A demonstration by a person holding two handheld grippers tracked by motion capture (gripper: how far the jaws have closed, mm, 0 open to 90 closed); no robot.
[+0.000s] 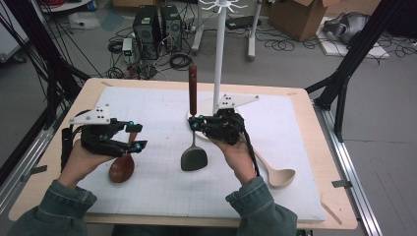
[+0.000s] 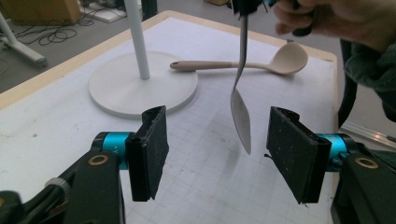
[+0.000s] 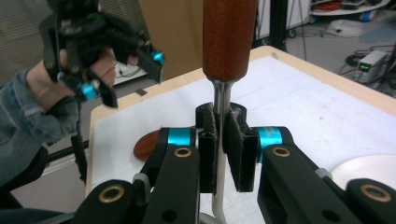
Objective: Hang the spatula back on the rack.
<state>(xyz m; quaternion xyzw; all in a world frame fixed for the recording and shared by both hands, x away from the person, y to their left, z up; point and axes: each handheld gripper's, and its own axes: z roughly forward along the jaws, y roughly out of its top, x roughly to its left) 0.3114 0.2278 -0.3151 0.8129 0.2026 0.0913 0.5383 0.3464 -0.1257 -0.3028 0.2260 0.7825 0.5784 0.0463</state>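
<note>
Above the white counter, our right tongs clamp the wooden-handled metal spatula upright; our left tongs gape empty.

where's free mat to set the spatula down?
Bare mat: the near strip between the brown spoon and beige ladle, and the far-left corner behind the left gripper. Crowded mid-right: white stand base, ladle, and right gripper clamping the spatula upright.

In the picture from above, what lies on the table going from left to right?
Left gripper → brown wooden spoon → spatula with a wooden handle, clamped upright in the right gripper → white rack pole → pale ladle.
</note>
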